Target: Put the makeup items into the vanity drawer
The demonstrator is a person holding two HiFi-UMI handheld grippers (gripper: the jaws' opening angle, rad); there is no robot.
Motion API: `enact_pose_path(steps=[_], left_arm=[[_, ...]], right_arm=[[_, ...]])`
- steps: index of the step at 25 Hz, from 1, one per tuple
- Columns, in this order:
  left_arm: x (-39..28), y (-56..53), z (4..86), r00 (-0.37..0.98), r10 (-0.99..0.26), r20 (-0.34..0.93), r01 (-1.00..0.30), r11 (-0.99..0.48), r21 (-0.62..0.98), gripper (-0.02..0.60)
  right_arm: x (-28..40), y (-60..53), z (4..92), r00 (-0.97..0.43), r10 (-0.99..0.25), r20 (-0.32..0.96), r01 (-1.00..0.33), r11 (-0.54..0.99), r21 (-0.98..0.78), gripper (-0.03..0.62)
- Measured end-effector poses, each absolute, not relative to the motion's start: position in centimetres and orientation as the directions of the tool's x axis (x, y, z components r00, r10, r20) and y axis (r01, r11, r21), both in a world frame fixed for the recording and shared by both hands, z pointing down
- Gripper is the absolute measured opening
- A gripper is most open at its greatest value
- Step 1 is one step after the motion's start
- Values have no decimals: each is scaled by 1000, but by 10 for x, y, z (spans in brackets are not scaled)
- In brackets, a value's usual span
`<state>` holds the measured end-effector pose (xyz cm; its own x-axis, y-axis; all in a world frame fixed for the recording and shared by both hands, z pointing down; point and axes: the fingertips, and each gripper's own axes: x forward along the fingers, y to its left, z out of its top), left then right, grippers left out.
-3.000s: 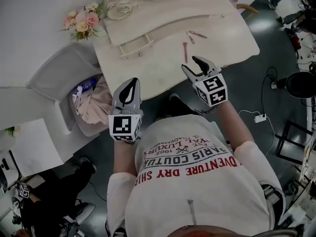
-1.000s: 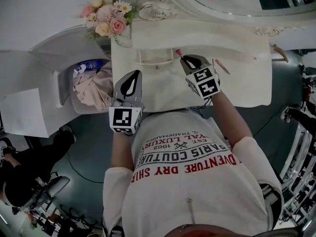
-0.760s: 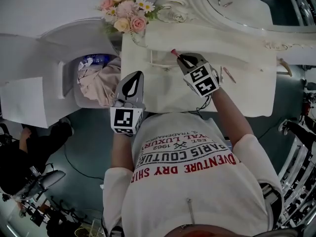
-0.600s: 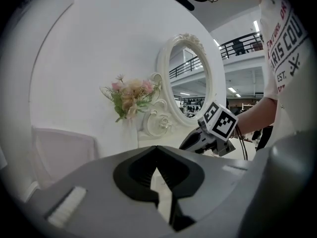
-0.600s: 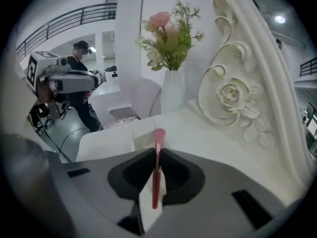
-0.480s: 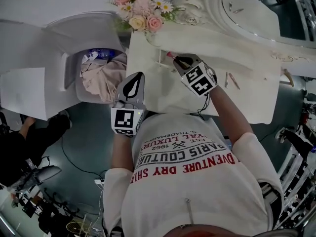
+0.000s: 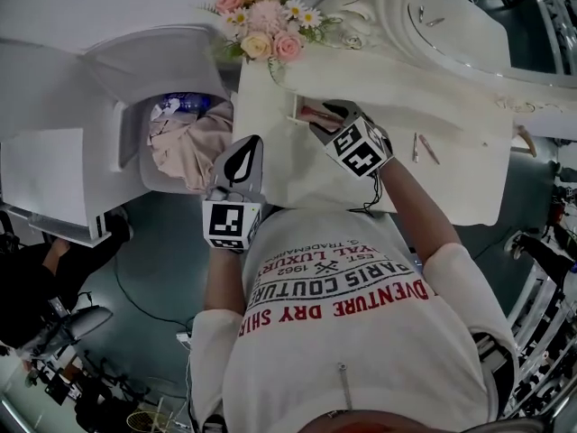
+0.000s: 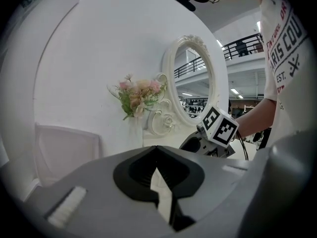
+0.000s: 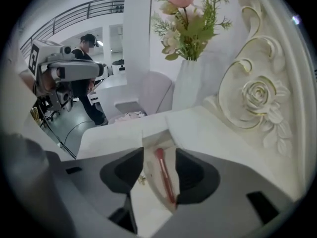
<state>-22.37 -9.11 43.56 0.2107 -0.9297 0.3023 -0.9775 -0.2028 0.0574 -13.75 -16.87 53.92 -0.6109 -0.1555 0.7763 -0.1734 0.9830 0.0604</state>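
A red makeup brush lies lengthwise in the open vanity drawer. My right gripper hovers right over it. Its jaws are opening and stand apart on either side of the brush, with neither pad pressing on it. In the head view the right gripper sits over the drawer at the vanity's left end, where a bit of the brush shows. My left gripper is shut and holds nothing, near the vanity's front edge, left of the drawer. In its own view the left gripper shows its jaws meeting.
Two thin makeup items lie on the vanity top to the right. A vase of flowers stands at the back left, beside the oval mirror. A bin of clothes sits left of the vanity.
My right gripper carried the red brush left to the drawer and lowered it. Its jaws have parted and the brush now lies in the drawer. The left gripper stayed put.
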Motion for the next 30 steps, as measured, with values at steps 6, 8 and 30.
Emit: enact_pose_path(steps=[6,8,30], left_arm=[[-198,-110,439,326,-901,285,-945,-317,77,8],[-186,-120,439,364,-888,282,-931,-357,77,8],[3,-179,453,529,-785,322,-841,-535,77,8]], right_arm=[[-101,-181,530,-599,-278,751,-350,934,67,181],[-82,-186,529,-588,-315,745,-415,908,56,181],[179,-188,608,-350,-379,857,-778,627,-40,181]])
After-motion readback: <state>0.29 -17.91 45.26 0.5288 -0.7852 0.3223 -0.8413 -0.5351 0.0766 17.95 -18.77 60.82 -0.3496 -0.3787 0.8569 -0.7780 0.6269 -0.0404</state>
